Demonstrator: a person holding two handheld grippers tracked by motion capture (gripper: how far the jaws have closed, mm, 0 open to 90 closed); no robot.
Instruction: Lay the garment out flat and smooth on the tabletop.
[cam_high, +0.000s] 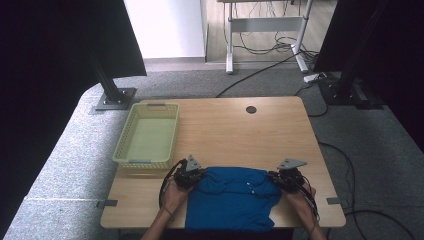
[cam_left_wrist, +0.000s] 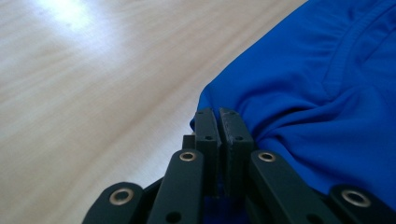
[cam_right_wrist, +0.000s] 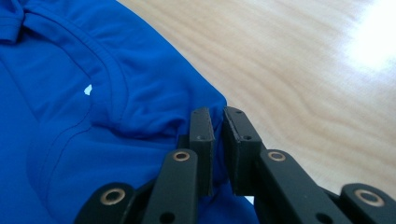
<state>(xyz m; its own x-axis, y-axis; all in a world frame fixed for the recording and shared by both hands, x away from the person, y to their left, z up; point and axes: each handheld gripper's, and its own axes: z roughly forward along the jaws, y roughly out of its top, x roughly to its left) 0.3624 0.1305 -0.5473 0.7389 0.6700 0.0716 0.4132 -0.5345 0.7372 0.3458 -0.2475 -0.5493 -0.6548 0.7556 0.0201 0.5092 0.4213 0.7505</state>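
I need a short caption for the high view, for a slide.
Two hand-held grippers, left gripper and right gripper, pinch a blue shirt on a wooden table beside a green basket.

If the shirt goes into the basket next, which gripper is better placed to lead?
Left, probably. The left gripper is shut on the shirt corner right beside the basket; the right gripper grips the far corner.
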